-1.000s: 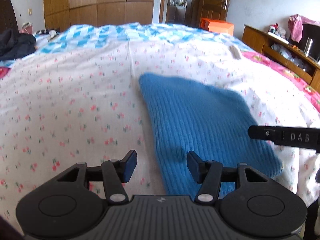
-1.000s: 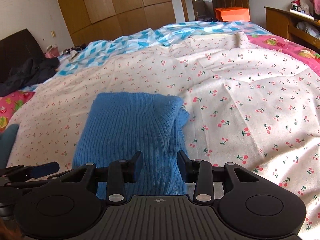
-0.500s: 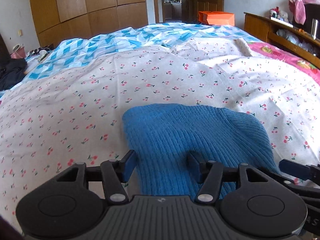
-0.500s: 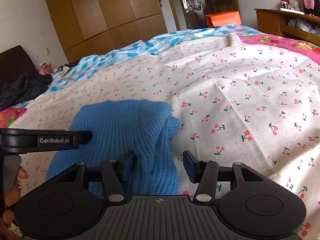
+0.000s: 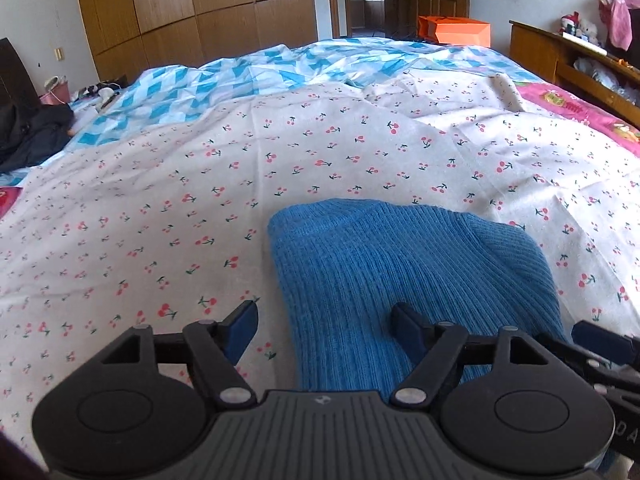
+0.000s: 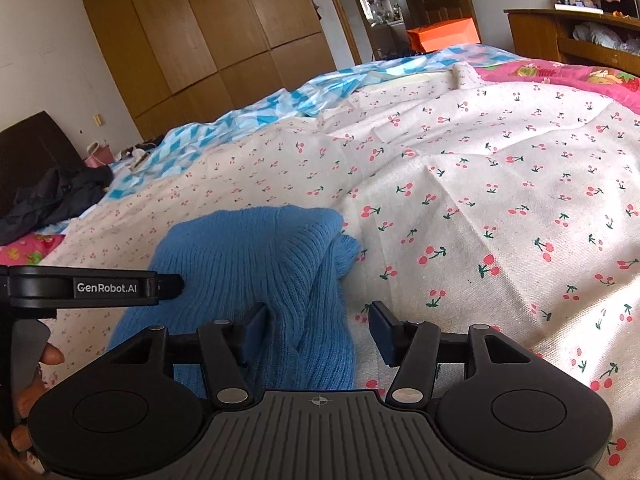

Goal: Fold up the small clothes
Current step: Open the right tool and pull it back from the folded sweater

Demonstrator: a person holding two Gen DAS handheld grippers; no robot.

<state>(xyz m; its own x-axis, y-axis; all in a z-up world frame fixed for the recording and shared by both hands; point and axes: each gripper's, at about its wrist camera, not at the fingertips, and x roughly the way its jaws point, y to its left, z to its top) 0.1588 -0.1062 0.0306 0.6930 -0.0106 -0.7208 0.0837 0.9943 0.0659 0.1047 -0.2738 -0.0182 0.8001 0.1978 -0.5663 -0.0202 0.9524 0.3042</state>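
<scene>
A folded blue knit sweater lies on the cherry-print sheet near the bed's front edge. My left gripper hangs over its near left edge. Its jaws are opening and the edge lies between them, but the pads do not press on it. In the right wrist view the sweater shows a bunched fold on its right side. My right gripper is open astride that near right edge. One finger of the left gripper reaches over the knit from the left.
A blue-and-white checked cover lies across the far side of the bed and a pink blanket at the right. Dark clothes are heaped at the far left. A wooden wardrobe and a shelf unit stand behind the bed.
The left gripper swung round from the sweater's left side to its near edge, and its jaws spread wider. The right gripper's jaws widened off the fold and it sank a little.
</scene>
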